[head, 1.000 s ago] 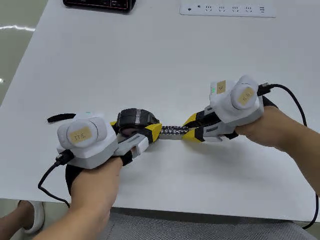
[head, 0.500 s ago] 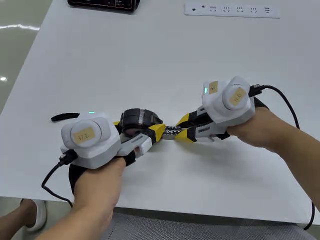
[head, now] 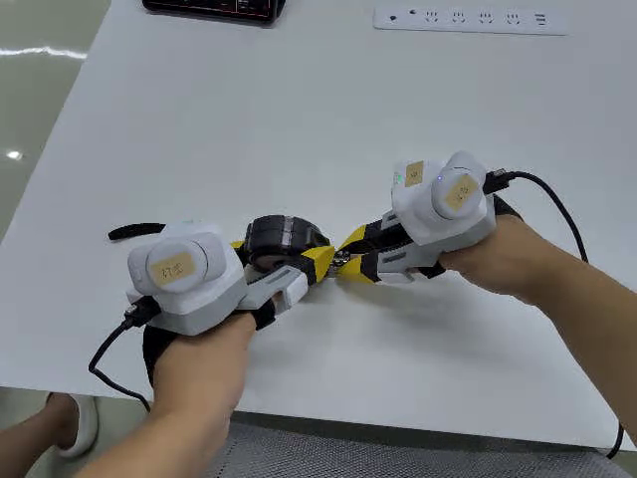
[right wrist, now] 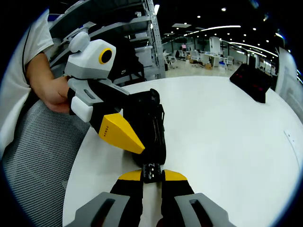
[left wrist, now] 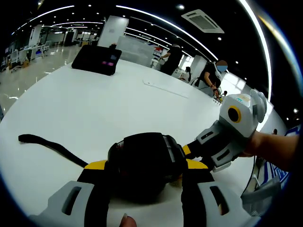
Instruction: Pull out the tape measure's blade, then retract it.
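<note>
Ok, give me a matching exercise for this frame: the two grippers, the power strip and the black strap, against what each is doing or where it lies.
Things:
1. left gripper
2. right gripper
3. power strip
4. black strap

States:
A. lies limp on the table
B. clamps the blade at its tip
C. sits at the table's far edge
D. clamps the tape measure by its case

Pairs: 1-D, 2-B, 3-C, 4-A.
</note>
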Tool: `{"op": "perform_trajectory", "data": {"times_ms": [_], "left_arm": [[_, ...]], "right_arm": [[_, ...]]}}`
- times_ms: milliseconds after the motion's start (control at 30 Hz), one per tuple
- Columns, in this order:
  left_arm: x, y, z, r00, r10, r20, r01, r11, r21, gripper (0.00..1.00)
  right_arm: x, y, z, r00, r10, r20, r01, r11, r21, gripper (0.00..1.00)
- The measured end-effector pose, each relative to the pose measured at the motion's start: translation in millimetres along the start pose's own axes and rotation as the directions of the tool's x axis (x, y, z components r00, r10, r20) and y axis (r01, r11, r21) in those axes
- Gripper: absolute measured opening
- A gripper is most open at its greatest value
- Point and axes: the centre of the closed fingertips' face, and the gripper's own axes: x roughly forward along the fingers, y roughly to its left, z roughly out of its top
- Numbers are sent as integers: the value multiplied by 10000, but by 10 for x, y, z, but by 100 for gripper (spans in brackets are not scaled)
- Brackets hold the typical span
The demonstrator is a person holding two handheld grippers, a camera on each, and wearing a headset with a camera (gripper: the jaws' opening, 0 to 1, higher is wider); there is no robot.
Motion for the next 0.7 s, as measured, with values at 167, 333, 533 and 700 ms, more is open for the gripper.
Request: {"op": "perform_trajectory", "data": {"times_ms": [167,333,533,700], "left_arm": [[3,1,0,10000,-2,-1,2,10000,-17,57],[8,10,3,10000,5,8,-5,10000,-22,57],[7,16,-1,10000,10,-48,-11,10000,-83,57],[4,13,-3,9999,-9,-145,7,9999,-130,58]], "right_arm": [[41,-3,33,10000,1,99,-1,10000,2,11],[35,6,50,9999,-15,147,15,10000,12,11],[34,6,52,9999,-66,137,66,10000,39,11],[32,15,49,9999,-117,80,117,9999,93,12]]}}
